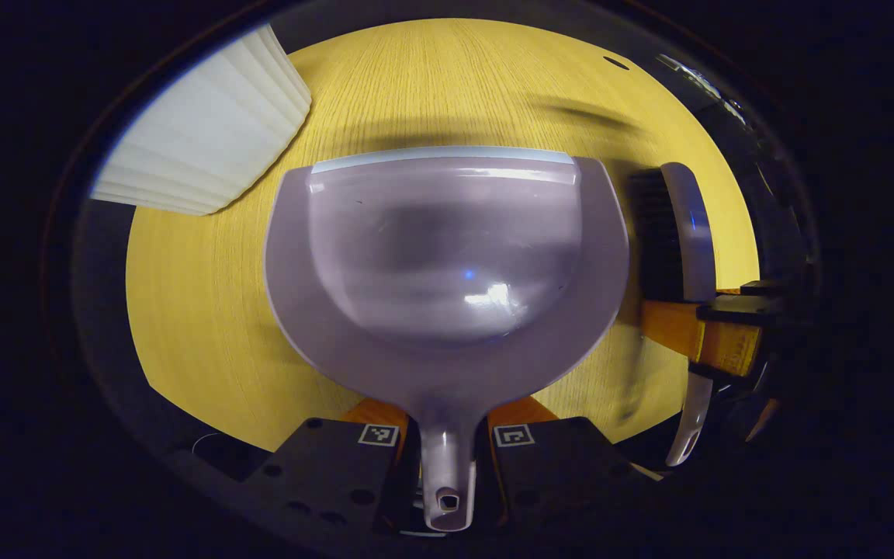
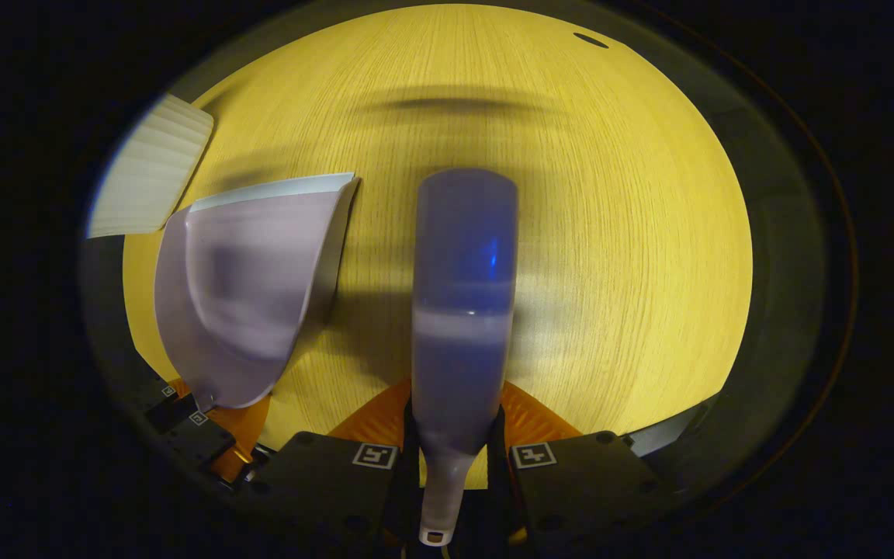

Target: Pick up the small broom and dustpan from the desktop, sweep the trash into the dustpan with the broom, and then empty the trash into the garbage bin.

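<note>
Dustpan (image 1: 447, 256) handle was clamped in left gripper (image 1: 447, 458), pan over the desktop (image 1: 206, 310); broom (image 2: 462, 310) was clamped in right gripper (image 2: 455, 466). No trash was seen; thin handles could twist, spilling sweepings.
</note>
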Motion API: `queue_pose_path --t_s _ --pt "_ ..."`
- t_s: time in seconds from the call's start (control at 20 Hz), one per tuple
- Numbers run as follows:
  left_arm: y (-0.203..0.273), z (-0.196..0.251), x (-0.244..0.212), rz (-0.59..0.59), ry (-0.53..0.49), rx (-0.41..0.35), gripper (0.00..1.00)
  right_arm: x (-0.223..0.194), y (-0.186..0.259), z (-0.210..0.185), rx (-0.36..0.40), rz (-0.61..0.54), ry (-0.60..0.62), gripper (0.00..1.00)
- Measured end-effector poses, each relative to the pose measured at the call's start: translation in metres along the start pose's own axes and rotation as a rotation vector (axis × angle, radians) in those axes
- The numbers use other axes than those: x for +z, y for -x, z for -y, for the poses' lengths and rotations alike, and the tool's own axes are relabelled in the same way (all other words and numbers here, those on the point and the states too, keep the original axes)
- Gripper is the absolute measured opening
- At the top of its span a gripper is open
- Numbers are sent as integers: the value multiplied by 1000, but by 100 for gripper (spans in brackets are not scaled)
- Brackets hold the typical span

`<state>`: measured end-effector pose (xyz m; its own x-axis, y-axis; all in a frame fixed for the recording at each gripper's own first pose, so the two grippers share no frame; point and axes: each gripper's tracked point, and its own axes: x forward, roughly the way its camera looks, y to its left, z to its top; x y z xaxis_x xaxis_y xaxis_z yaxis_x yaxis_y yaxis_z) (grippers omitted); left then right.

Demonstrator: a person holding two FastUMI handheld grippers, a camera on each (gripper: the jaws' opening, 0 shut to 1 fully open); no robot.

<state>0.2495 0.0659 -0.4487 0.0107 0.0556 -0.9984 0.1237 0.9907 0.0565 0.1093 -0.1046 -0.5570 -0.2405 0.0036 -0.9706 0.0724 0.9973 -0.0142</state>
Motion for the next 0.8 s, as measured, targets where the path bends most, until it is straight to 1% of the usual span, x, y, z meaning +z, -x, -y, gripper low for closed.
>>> queue_pose_path --t_s 0.15,0.2,0.25,0.3,0.35,0.4,0.45,0.5,0.55,0.65,0.7,0.8 --pt "-3 6 -8 -59 0 -46 30 2 0 3 -8 -22 3 42" --pt "-3 13 -10 -66 2 -65 36 0 3 2 -5 -20 0 46" --pt "-5 17 -13 -77 2 -76 46 0 6 4 -10 -18 -1 47" --pt "-1 17 -16 -88 0 -77 70 -1 7 5 -14 -17 7 64" --pt "-1 18 -16 -89 -10 -78 82 2 9 5 -12 -10 9 82" --pt "1 16 -16 -78 -10 -69 87 2 9 6 -19 -1 3 100" --pt "3 15 -14 -64 -3 -57 87 3 10 7 -23 11 -2 99" --pt "6 15 -14 -55 -2 -53 87 3 12 8 -23 21 -5 92" --pt "11 14 -14 -44 -8 -49 87 2 15 9 -20 25 -5 99" --pt "20 10 -16 -12 -24 -23 87 2 21 5 -2 42 -5 99" --pt "27 7 -17 18 -25 -18 87 -1 31 3 16 60 -2 99" --pt "48 6 -22 98 -26 -18 87 -5 64 0 53 143 13 99"
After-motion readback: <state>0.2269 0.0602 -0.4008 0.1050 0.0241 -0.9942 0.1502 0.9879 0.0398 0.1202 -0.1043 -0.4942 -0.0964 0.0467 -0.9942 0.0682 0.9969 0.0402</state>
